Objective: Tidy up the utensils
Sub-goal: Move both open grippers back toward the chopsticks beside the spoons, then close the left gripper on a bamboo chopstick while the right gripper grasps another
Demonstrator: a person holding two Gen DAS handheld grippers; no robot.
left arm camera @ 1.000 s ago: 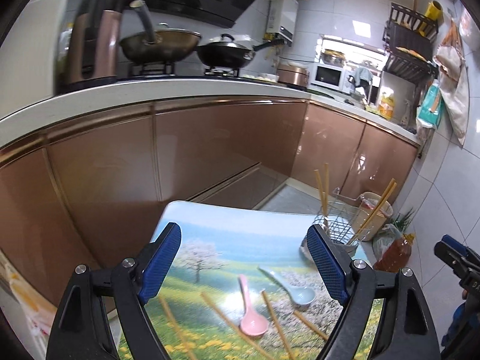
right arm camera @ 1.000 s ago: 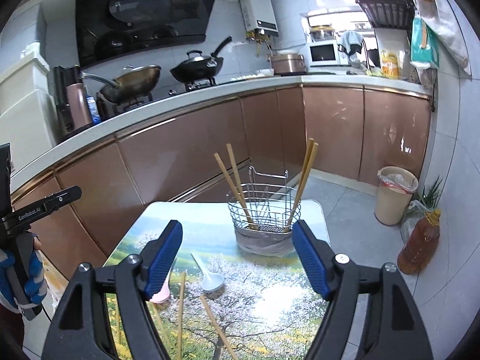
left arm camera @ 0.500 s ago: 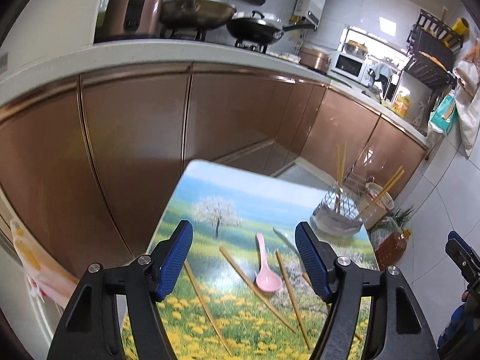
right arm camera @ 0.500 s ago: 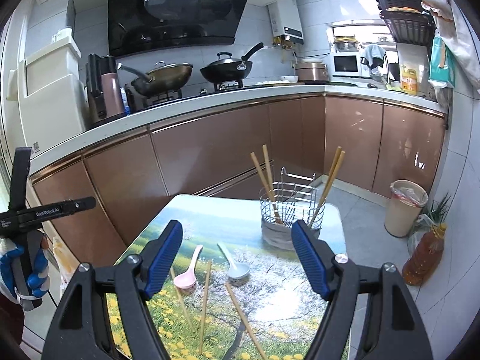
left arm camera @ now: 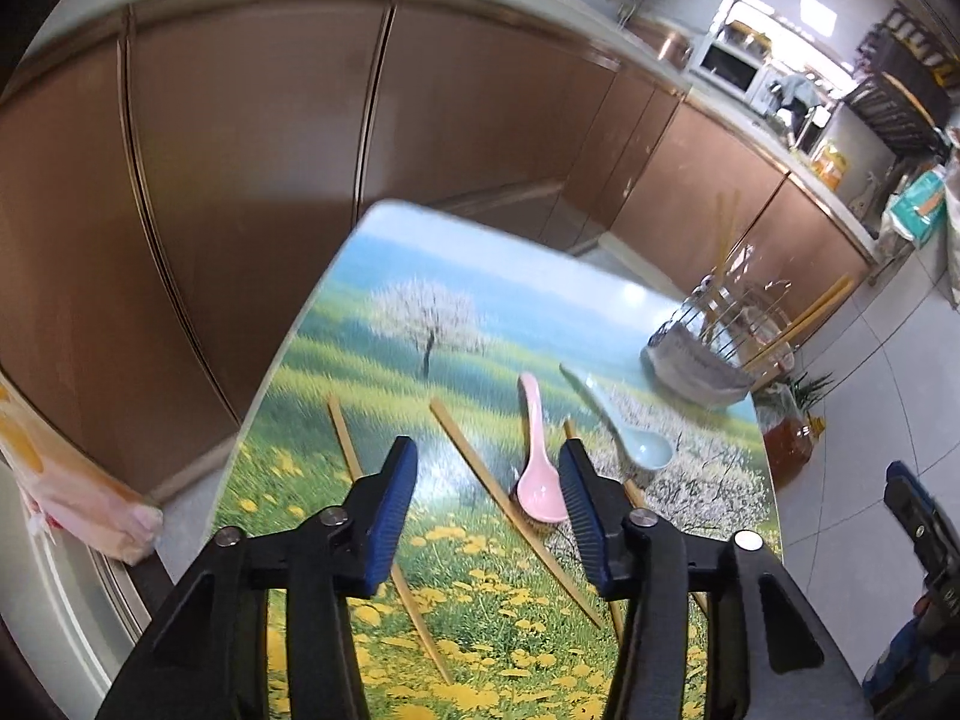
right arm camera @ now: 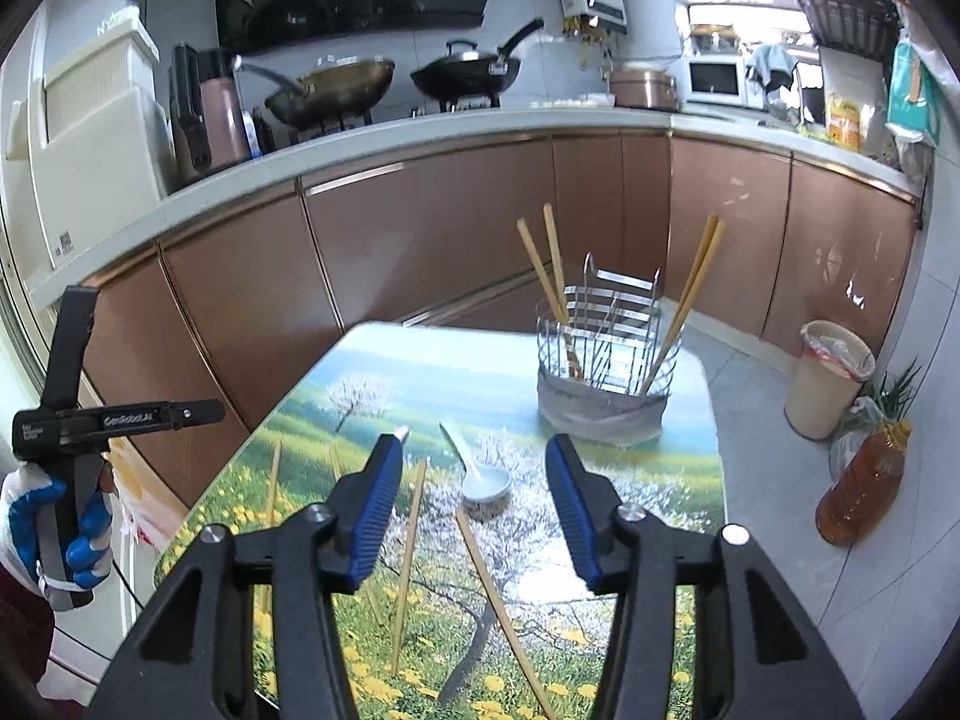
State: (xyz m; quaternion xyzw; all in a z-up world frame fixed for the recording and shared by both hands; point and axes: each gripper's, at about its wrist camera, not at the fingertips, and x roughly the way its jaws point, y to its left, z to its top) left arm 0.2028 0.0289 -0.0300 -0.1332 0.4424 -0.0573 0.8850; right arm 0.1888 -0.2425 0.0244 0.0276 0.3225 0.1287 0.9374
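A: From the left wrist, how do things sit around the wire basket [left arm camera: 708,354]?

B: It stands at the desk's [left arm camera: 384,276] far right corner. Nearer lie a glossy pink spoon [left arm camera: 537,468], a pale blue spoon [left arm camera: 624,429] and slim wooden chopsticks [left arm camera: 474,462]. The left gripper [left arm camera: 487,501] has just been closing; its ribbed blue fingers stand apart over them, empty.

A: And the right wrist?

B: The basket [right arm camera: 603,384] holds upright chopsticks. This side of it, open picture-printed desk [right arm camera: 690,480]; the right gripper [right arm camera: 474,501], just closing too, is empty, fingers apart.

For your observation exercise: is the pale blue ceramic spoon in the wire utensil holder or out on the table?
Out. The pale blue ceramic spoon lies flat on the landscape-printed table, clearly apart from the wire utensil holder.
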